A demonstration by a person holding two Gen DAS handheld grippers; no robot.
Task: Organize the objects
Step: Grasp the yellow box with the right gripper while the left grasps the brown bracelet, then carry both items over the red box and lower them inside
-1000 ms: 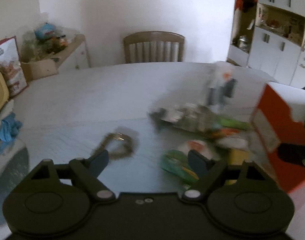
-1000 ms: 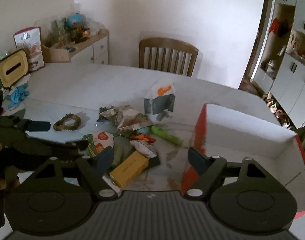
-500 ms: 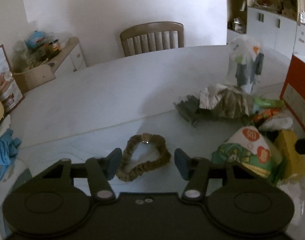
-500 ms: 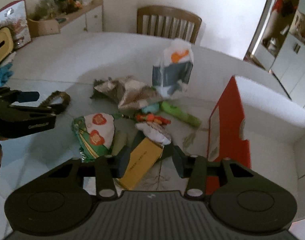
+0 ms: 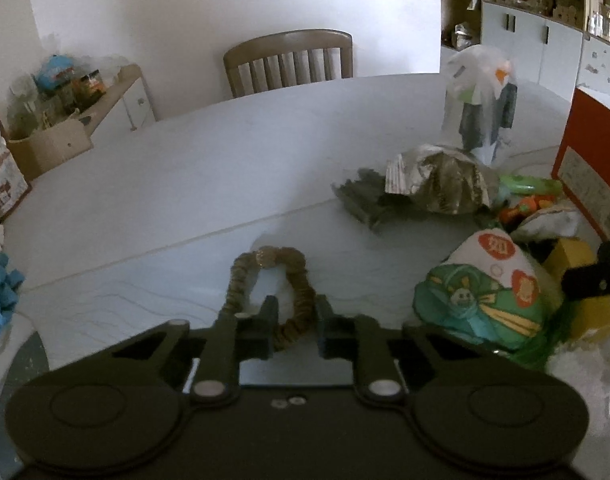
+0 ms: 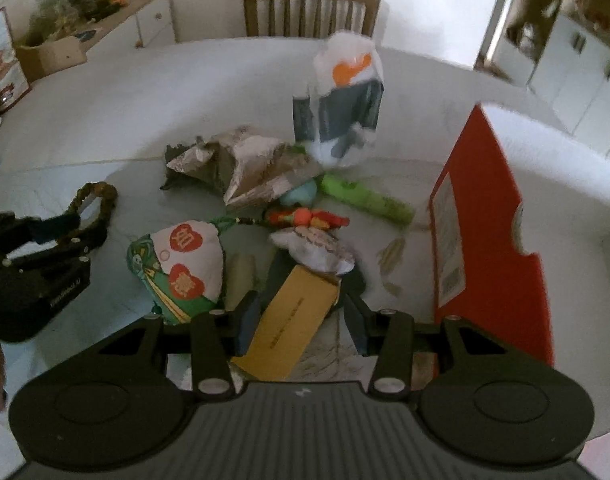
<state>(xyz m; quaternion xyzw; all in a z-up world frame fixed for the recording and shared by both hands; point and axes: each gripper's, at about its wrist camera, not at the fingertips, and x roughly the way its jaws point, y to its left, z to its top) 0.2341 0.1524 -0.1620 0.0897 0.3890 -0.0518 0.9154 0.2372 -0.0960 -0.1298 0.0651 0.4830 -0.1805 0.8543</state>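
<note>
A brown scrunchie (image 5: pixel 265 264) lies on the white table (image 5: pixel 185 160). My left gripper (image 5: pixel 297 316) is closing, and its pads pinch the scrunchie's right strand. The right wrist view shows this gripper (image 6: pixel 81 228) at the left with the scrunchie (image 6: pixel 101 196) in it. A yellow box (image 6: pixel 293 320) lies tilted in the pile, partly under a white pouch (image 6: pixel 317 246). My right gripper (image 6: pixel 299 316) stands over it, one pad on the box's left edge, the other at its far right corner.
A red-sided open box (image 6: pixel 485 220) stands at the right. The pile holds a green and white pouch (image 6: pixel 181 264), a crumpled bag (image 6: pixel 249 160), an upright white bag (image 6: pixel 345 108), a green tube (image 6: pixel 365 198) and an orange toy (image 6: pixel 305 218). A chair (image 5: pixel 289 60) stands behind the table.
The left gripper came down onto the scrunchie and its jaws narrowed around one strand. The right gripper dropped toward the pile and its jaws narrowed around the yellow box.
</note>
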